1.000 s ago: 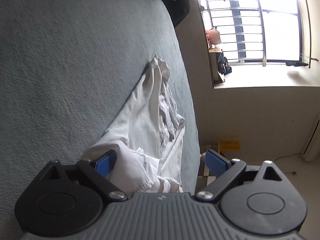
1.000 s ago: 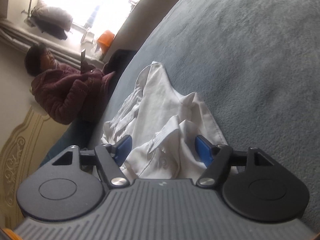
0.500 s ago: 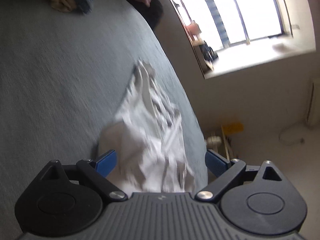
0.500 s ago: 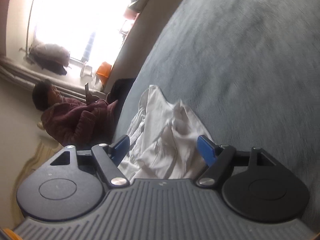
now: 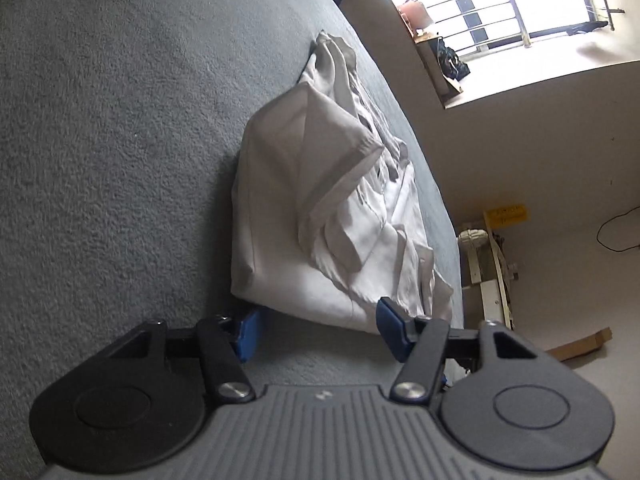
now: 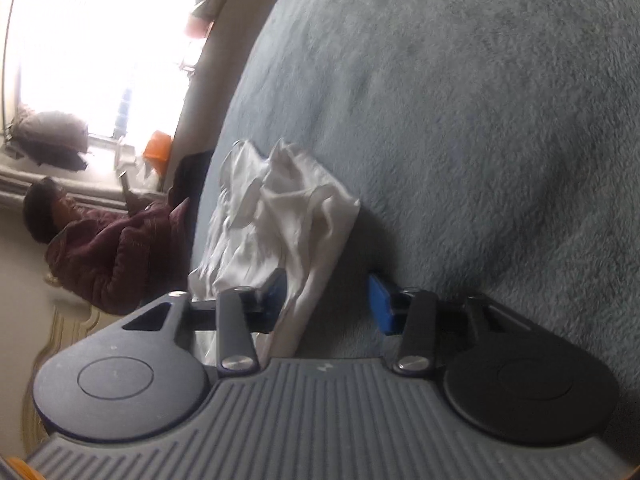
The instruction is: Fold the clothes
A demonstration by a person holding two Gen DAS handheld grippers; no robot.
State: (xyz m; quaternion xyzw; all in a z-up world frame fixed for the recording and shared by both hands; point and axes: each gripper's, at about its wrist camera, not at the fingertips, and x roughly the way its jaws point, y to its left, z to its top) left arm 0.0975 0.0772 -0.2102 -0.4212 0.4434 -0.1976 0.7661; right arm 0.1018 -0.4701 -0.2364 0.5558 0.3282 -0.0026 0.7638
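Note:
A crumpled white garment [image 5: 304,208] lies in a long heap on the grey bed cover [image 5: 112,160]. My left gripper [image 5: 320,332] is low over the cover at the garment's near end. Its jaws are closing, and the blue pads [image 5: 394,330] flank the cloth's folded edge without pressing on it. In the right wrist view the same garment [image 6: 280,216] runs back toward my right gripper [image 6: 328,298]. Its jaws are closing too. A cloth edge lies against the left pad [image 6: 276,292], and the right pad stands apart over bare cover.
A person in a maroon jacket [image 6: 116,252] sits at the far side of the bed. A bright barred window [image 5: 500,0] and its sill are behind. A white rack [image 5: 488,280] and cardboard [image 5: 580,344] are on the floor past the bed's edge.
Both grippers have drawn back and sunk, so the garment's near end is now at the fingertips instead of under the bodies. Both pairs of jaws are narrower. The cloth sits more bunched.

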